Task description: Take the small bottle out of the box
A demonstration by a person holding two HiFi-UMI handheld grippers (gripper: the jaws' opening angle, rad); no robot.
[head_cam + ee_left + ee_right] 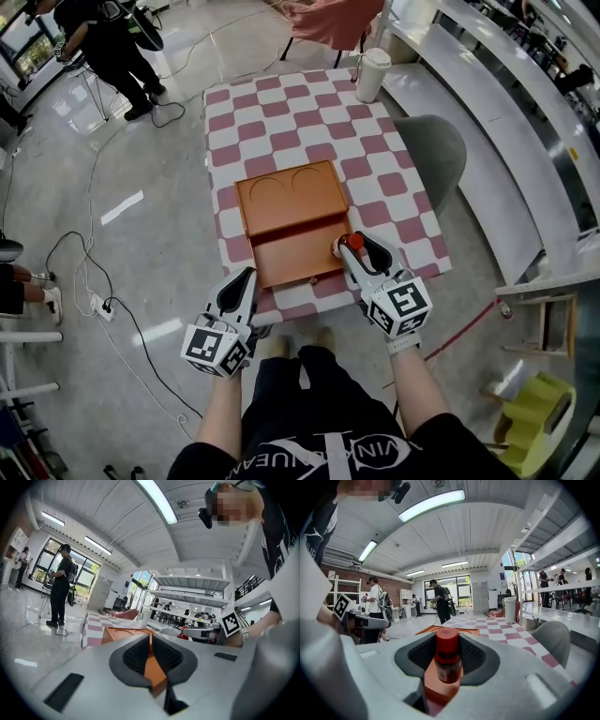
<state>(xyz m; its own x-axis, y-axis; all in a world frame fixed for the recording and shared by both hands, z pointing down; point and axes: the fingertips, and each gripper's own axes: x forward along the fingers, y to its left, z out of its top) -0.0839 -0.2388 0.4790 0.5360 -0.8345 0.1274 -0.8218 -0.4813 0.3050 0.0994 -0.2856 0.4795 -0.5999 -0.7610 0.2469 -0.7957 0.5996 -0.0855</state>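
Observation:
An orange box [291, 202] lies open on the pink-and-white checkered table [281, 112], its lid laid flat beyond it. My right gripper [354, 251] is at the box's right front corner, shut on a small bottle [352, 241] with a red cap. In the right gripper view the bottle [447, 660] stands upright between the dark pads [473, 656] of the right gripper [447, 656]. My left gripper [246, 278] is at the box's left front corner. In the left gripper view the jaws of the left gripper [150, 648] are closed on a thin orange edge of the box [154, 672].
A white lidded cup [371, 73] stands at the table's far right corner. A grey chair [436, 141] is at the table's right side, a pink chair [328, 23] at its far end. Cables and a power strip [98, 305] lie on the floor at left, where a person [108, 42] stands.

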